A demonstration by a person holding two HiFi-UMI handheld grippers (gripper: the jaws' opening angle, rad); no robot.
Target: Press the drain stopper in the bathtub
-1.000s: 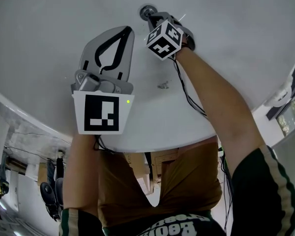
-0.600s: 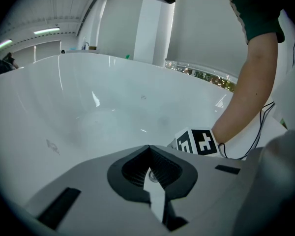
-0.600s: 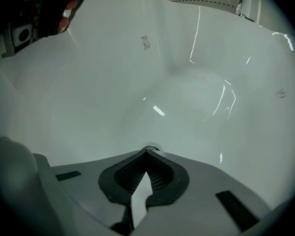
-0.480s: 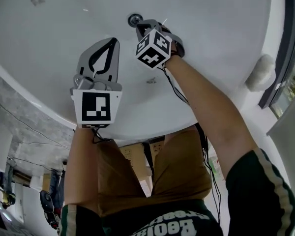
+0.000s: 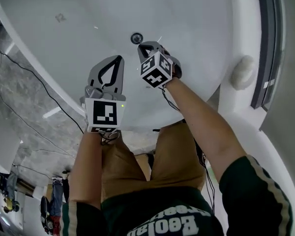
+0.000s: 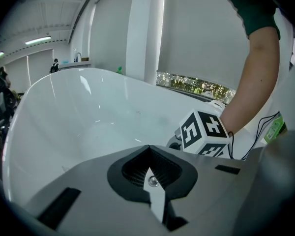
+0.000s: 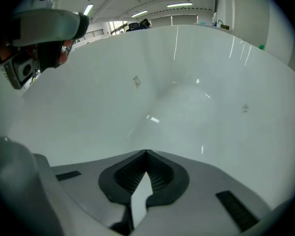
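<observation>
The round metal drain stopper (image 5: 136, 38) sits in the floor of the white bathtub (image 5: 196, 23). My right gripper (image 5: 143, 44) is shut with nothing in it, its tip just below and right of the stopper, apart from it by a small gap. My left gripper (image 5: 119, 57) is also shut and empty, left of the right one and farther from the drain. The left gripper view shows its closed jaws (image 6: 148, 147) and the right gripper's marker cube (image 6: 205, 132). In the right gripper view the closed jaws (image 7: 146, 152) face bare tub wall (image 7: 177, 92); the stopper is out of sight there.
A white round fitting (image 5: 242, 73) sits on the tub's right rim beside a dark window frame (image 5: 268, 43). Black cables (image 5: 34, 97) run over the grey floor left of the tub. A grey device (image 7: 44, 26) hangs at the right gripper view's upper left.
The head camera has pulled back and turned, so tub, drain and both grippers look smaller and lower. Both grippers stay shut; the right one remains beside the stopper.
</observation>
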